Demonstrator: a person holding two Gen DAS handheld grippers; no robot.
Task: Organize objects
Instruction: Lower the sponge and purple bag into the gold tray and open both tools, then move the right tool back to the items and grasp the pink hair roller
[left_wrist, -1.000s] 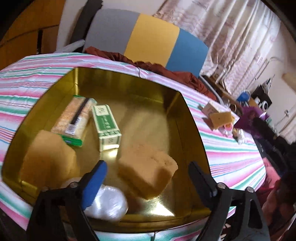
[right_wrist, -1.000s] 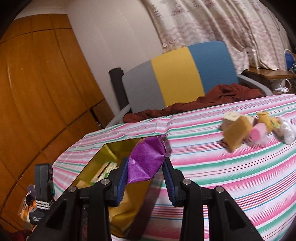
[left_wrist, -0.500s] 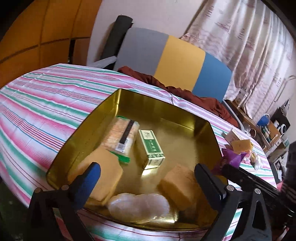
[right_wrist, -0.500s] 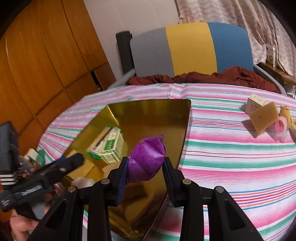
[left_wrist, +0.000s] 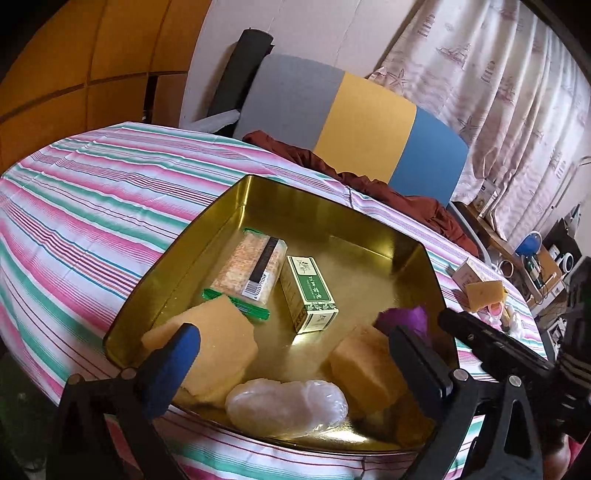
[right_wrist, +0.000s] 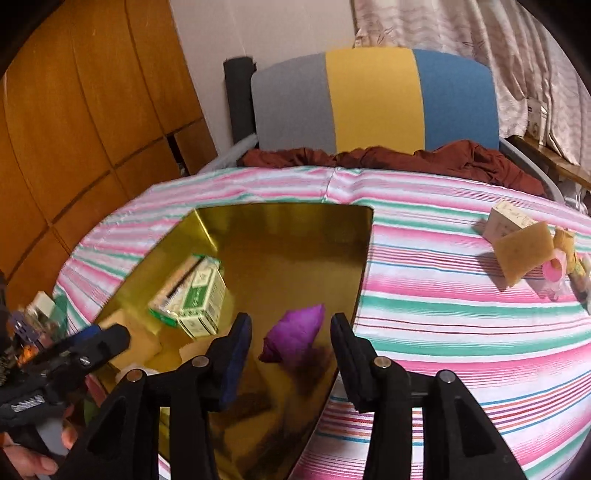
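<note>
Striped-cloth surface (right_wrist: 443, 321), gold tin tray (right_wrist: 280, 236) on it. Right tongs (right_wrist: 290, 345) opening; purple pouch (right_wrist: 293, 336) lies loose btwn jaws inside tray. Next items sit far right, nearer right hand. Left tongs (left_wrist: 295, 354) spread wide, empty.

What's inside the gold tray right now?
In the gold tray: cracker pack, green box, two sponges, clear bag, purple pouch. Near corner hidden by grippers.

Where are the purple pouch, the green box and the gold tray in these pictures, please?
purple pouch (right_wrist: 295, 334): right wrist view, middle of its body.
green box (left_wrist: 309, 292): left wrist view, top face.
gold tray (left_wrist: 373, 251): left wrist view, bare floor.
</note>
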